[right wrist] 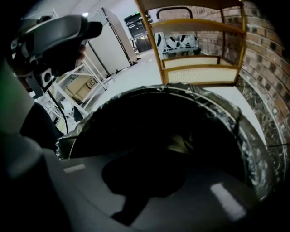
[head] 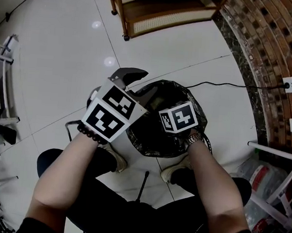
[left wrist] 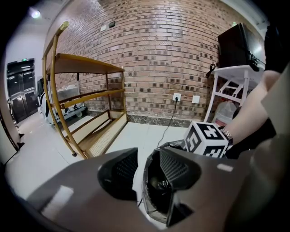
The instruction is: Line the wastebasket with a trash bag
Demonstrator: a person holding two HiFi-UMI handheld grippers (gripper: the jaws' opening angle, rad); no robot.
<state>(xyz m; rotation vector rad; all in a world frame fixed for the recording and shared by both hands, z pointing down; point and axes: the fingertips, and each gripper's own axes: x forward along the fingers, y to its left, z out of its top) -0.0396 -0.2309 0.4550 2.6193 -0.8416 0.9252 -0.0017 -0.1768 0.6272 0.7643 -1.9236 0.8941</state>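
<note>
- The wastebasket (head: 134, 136) stands on the tiled floor (head: 60, 50), between the person's two shoes (head: 116, 159).
- A black trash bag (head: 198, 111) sits inside it. The top of the bag is folded out over the rim, almost all the way round.
- The left gripper (left wrist: 147, 156) is at the rim on the person's left, on the far side of the wastebasket.
- Its two jaws are a little way apart. One jaw is outside the wastebasket and the other is inside. They pinch the rim with the trash bag over it.
- The right gripper (right wrist: 158, 156) points steeply down into the open top of the wastebasket, on the side near the person's right.
- Its jaws are pressed together. Nothing shows between them.
- In the right gripper view there is black bag all around the jaws, and the shiny folded rim curves around above them.
- In the head view the right gripper's marker cube (head: 178, 116) is just above the rim, and it hides the jaws below it.
- The two grippers are on different sides of the opening and do not touch.
- A wooden shelf (head: 160, 8) stands well apart, farther out on the floor.
- A black cable (head: 225, 85) runs from behind the wastebasket to a socket (head: 289, 84) on the brick wall (head: 274, 43).
</note>
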